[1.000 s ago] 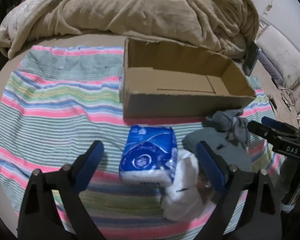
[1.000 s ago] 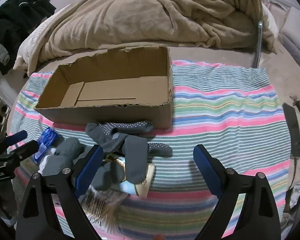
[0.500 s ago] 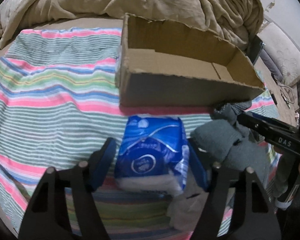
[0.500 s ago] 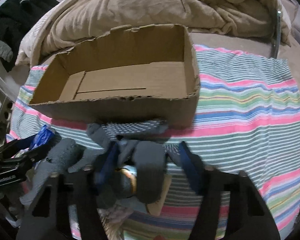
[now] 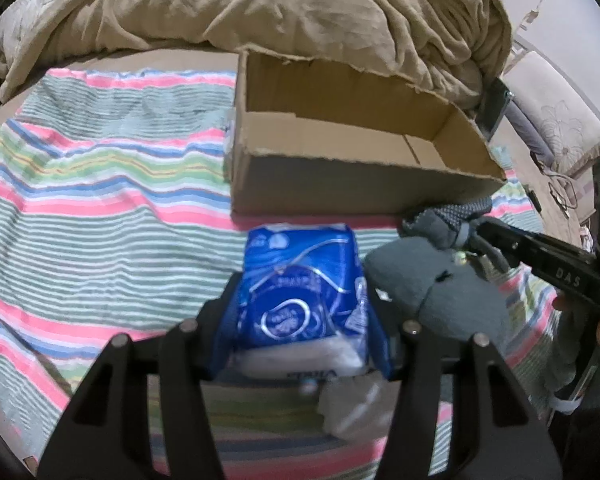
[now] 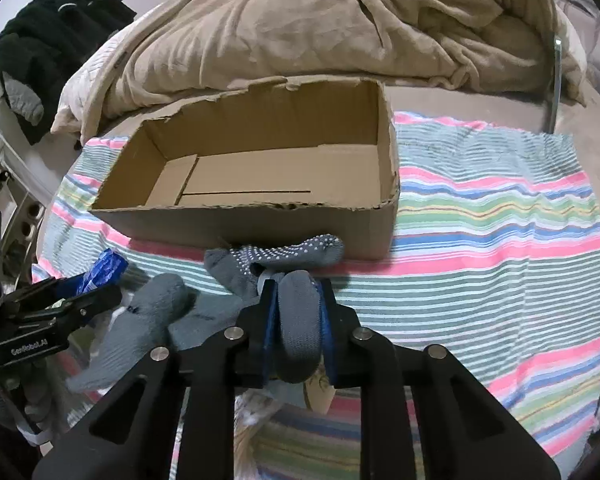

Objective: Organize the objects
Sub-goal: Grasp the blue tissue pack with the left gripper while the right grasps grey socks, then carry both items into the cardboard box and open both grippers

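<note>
Tools (image 5: 304,320) (image 6: 298,316) now clamped on blue pack (image 5: 300,296), grey sock (image 6: 298,324).

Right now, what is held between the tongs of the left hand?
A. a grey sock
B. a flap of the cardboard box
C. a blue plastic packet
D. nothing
C: in the left wrist view the left tongs are closed on both sides of the blue plastic packet; the grey sock sits in the right tongs, and the cardboard box stands untouched.

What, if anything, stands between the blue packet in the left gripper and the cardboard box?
Nothing visible: only bare striped cloth lies between the blue packet and the cardboard box, whose near wall must be cleared.
</note>
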A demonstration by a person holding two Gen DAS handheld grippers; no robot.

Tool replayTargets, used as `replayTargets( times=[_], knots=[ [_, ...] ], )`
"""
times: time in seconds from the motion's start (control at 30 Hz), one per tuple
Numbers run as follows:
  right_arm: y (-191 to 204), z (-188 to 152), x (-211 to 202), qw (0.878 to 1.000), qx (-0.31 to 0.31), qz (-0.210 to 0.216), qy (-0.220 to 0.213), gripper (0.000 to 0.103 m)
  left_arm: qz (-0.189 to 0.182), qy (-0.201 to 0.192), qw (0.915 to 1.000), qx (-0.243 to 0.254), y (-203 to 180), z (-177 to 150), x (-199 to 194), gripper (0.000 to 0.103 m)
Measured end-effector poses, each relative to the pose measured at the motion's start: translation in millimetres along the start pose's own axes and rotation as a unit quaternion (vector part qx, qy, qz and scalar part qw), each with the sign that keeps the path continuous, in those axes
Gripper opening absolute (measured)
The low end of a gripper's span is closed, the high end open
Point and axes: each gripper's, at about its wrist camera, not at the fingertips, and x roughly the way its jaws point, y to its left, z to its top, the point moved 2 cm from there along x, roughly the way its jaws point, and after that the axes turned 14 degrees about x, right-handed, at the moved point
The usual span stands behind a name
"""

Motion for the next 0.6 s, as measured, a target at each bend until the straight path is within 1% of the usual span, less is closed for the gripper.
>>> replayTargets(
  times=[0.1, 0.27, 0.6],
  knots=[
    [3, 1, -12, 1.0, -0.006, -0.001, -0.01, 0.016, 0.005, -0.012, 0.9999, 0.002, -1, 4, -9, 0.056],
    [7, 2, -30, 1.0, -0.014, 0.002, -0.027, 0.015, 0.009, -0.034, 0.9993, 0.008, -4, 11, -27, 0.056],
    [18, 14, -67, 0.997, -0.025, 0.015, -0.066, 0.015, 0.006, -0.061, 0.9978, 0.024, -19, 27, -49, 0.056]
  ],
)
